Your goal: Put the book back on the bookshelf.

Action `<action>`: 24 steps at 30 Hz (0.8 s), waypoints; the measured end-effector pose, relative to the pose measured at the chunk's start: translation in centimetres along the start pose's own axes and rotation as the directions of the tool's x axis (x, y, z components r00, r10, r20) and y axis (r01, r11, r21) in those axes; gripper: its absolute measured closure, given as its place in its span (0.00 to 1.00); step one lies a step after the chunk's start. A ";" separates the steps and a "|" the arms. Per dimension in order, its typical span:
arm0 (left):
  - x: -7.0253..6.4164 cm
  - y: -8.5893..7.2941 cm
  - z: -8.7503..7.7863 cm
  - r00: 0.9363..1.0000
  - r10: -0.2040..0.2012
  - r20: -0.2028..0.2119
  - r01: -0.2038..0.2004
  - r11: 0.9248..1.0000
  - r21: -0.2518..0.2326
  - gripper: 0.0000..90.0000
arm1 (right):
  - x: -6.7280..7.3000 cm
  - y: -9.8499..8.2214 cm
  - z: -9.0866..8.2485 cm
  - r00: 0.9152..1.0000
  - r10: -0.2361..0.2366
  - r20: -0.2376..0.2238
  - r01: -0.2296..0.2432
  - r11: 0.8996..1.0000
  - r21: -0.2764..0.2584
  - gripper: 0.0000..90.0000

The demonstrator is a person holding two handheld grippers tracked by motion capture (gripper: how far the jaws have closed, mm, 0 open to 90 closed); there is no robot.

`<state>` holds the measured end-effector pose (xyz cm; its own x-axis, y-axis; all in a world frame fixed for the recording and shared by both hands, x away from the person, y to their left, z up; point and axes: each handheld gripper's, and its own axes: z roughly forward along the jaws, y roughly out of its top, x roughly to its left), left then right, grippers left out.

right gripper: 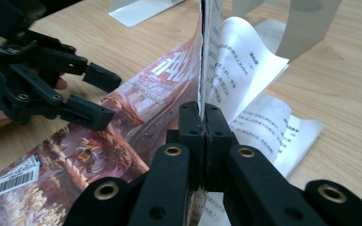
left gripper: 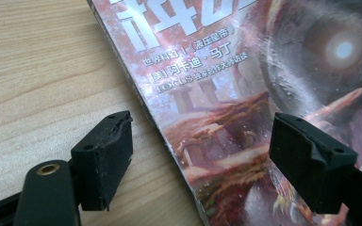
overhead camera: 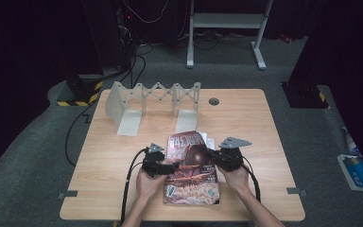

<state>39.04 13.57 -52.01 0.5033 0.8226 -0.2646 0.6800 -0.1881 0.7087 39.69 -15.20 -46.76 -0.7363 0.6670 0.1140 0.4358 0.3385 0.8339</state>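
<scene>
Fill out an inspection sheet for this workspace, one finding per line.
Surface: wooden table, flat, grommet hole near the far edge.
Job's things: magazine lying near the front edge, its cover lifted from the right side, pages showing.
Clutter: white expandable rack at the far left.
Grippers: right gripper shut on cover; left gripper open above the magazine's left edge.
Cables: black cable trailing from the left gripper.
Surroundings: grey floor, white stand frame behind the table.

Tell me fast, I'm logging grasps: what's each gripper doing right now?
Left gripper: open, jaws apart over the magazine, not gripping it.
Right gripper: closed, pinching the magazine's cover edge.
</scene>
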 end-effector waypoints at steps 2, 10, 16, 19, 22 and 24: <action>0.1 0.0 0.0 1.000 0.006 0.001 -0.006 1.000 -0.006 0.25 | 0.1 0.1 -0.1 1.000 -0.006 -0.002 0.006 1.000 -0.009 0.99; 0.6 0.1 0.3 0.999 -0.014 0.036 0.015 0.999 -0.031 0.25 | 0.2 0.4 -0.4 0.999 -0.027 -0.024 0.026 0.999 -0.035 0.99; 0.8 1.0 0.9 0.998 -0.013 0.066 0.014 1.000 -0.003 0.26 | 0.3 0.5 -0.5 0.999 -0.041 -0.032 0.039 0.999 -0.038 0.99; 1.0 1.0 0.9 0.997 -0.024 0.075 0.025 1.000 -0.010 0.29 | 0.2 0.5 -0.5 0.998 -0.044 -0.038 0.042 0.998 -0.040 0.99; 1.1 1.0 0.8 0.996 -0.037 0.077 0.038 0.999 -0.012 0.35 | 0.0 0.5 -0.4 0.998 -0.047 -0.035 0.045 0.998 -0.033 0.99; 1.2 1.0 0.7 0.996 -0.048 0.079 0.048 0.999 -0.005 0.39 | -0.3 0.4 -0.4 0.998 -0.048 -0.033 0.047 0.999 -0.028 0.99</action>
<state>40.74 14.01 -52.11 0.5109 0.7855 -0.3494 0.7008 -0.1452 0.6984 39.87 -15.49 -46.28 -0.7729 0.6278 0.0918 0.3863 0.3508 0.8531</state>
